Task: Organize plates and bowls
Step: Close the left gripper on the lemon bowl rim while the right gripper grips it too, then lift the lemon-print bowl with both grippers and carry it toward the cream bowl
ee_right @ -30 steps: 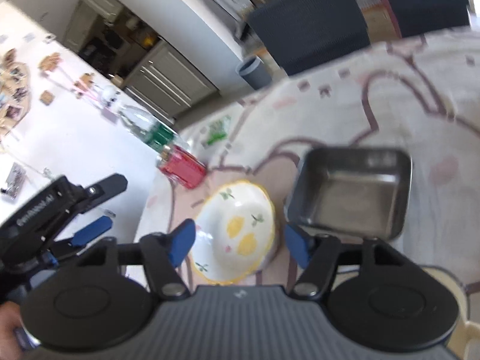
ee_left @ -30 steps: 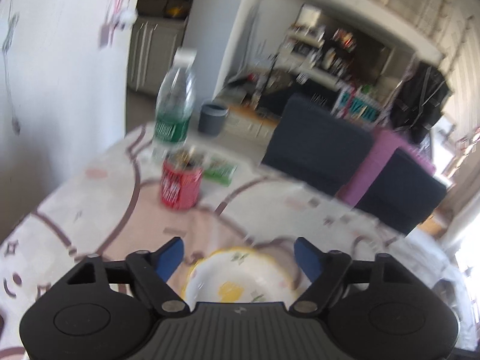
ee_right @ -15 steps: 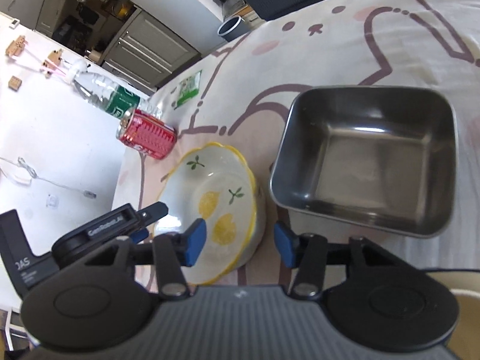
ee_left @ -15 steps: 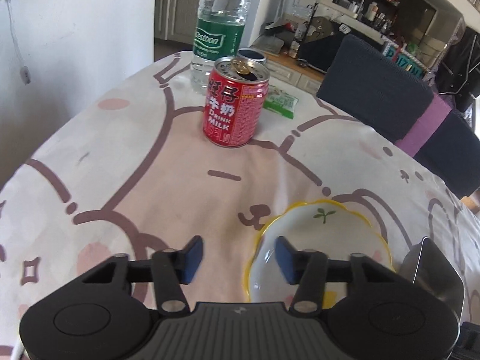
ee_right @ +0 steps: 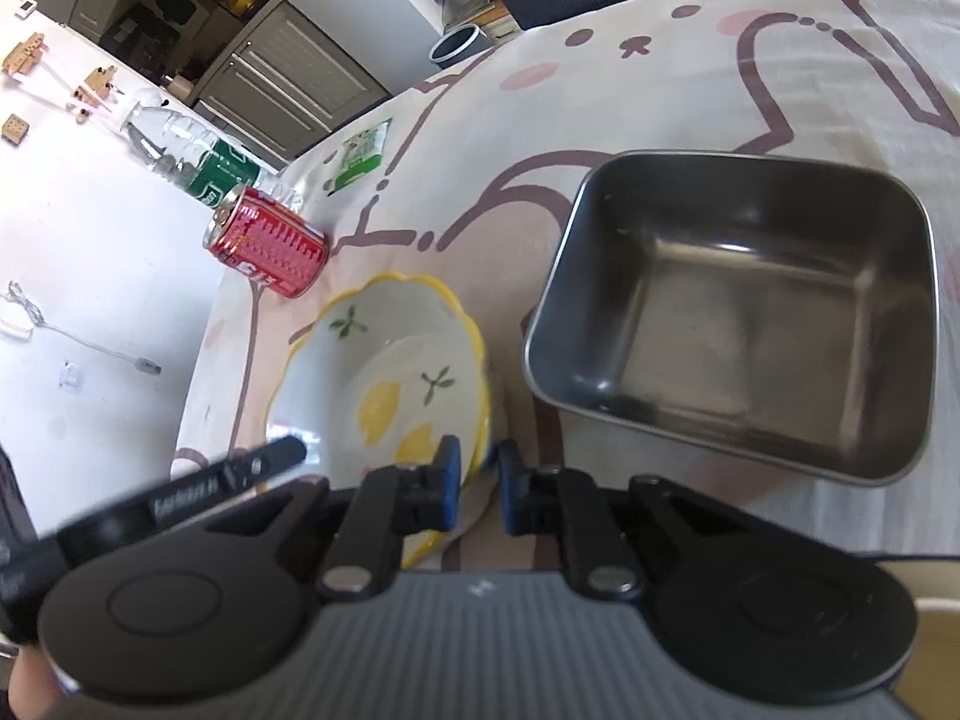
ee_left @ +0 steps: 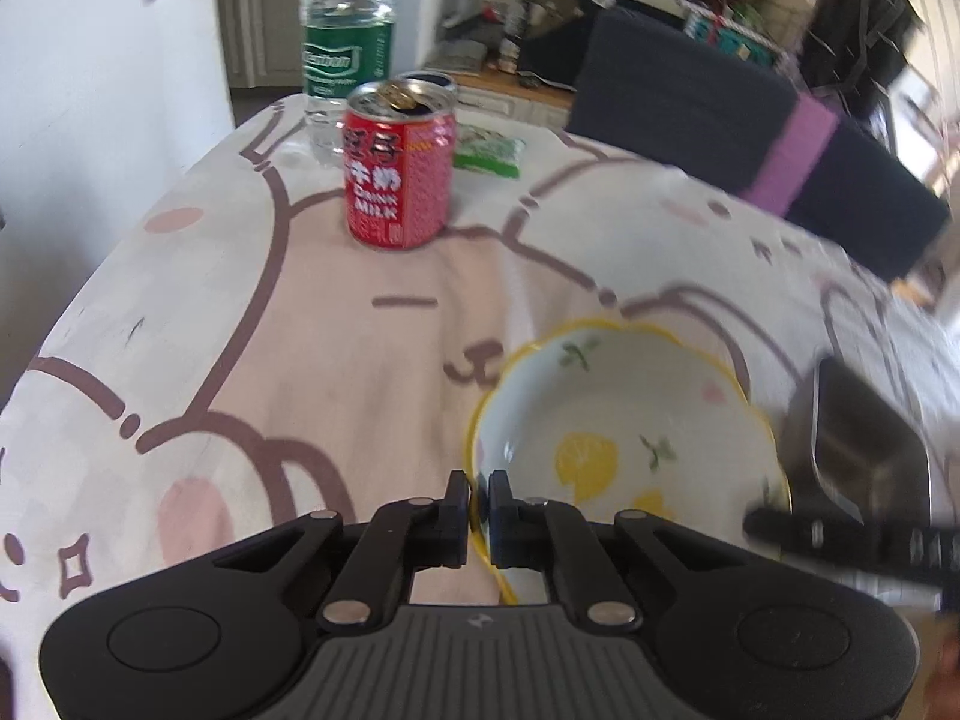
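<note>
A white bowl with a yellow scalloped rim and lemon prints (ee_left: 612, 420) sits on the tablecloth, also in the right wrist view (ee_right: 390, 372). My left gripper (ee_left: 478, 495) is shut on the bowl's near left rim. My right gripper (ee_right: 478, 468) is shut on the bowl's rim on its other side, next to a square steel tray (ee_right: 744, 318). The tray shows at the right edge of the left wrist view (ee_left: 864, 450). The left gripper's finger shows in the right wrist view (ee_right: 264, 462).
A red milk can (ee_left: 399, 165) and a green-labelled water bottle (ee_left: 348, 42) stand at the table's far left, with a green packet (ee_left: 489, 150) beside them. Dark chairs (ee_left: 684, 90) stand behind the table. A wall (ee_left: 90, 90) is at left.
Both grippers have closed from open onto the bowl's rim, one on each side. The left gripper came down and forward toward the bowl.
</note>
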A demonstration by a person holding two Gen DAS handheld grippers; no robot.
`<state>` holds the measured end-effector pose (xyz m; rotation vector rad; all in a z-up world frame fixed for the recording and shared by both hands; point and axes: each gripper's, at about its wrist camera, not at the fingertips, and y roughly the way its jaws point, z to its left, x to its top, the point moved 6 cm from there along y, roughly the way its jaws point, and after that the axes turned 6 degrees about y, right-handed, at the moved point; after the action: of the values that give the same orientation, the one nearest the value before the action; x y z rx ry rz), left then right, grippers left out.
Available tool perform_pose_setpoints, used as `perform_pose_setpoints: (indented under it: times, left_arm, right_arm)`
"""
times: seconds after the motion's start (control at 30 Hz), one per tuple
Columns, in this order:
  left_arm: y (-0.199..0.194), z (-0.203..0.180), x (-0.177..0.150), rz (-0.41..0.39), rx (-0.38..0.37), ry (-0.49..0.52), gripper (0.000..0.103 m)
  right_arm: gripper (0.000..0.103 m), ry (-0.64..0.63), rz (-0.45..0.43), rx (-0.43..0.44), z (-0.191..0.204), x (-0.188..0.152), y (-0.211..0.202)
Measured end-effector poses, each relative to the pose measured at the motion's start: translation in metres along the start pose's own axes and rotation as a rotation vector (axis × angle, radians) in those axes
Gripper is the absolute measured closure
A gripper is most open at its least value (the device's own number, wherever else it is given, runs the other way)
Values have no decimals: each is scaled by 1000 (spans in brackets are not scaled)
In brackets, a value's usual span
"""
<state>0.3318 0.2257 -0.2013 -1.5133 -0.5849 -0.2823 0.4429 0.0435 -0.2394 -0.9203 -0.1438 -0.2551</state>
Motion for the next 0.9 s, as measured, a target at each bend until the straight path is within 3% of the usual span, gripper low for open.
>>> perform_pose_setpoints:
  times: [0.1,0.3,0.53,0.9]
  left_arm:
    - [-8,-1,-9,29,-31,24,93]
    - [-7,-1,-9,41,-24,29,92]
    - [12,7,-1,35,-46,-25,90]
    - [10,2,3,33,-52,11,94]
  right_arm:
    - [90,-21,-11,-19,1,0,-2]
    - [90,-133,-9,-72,11,-2,3]
    - [89,-116,13,-62,7,5,12]
    - [92,-249,-13,-121,16,2,17]
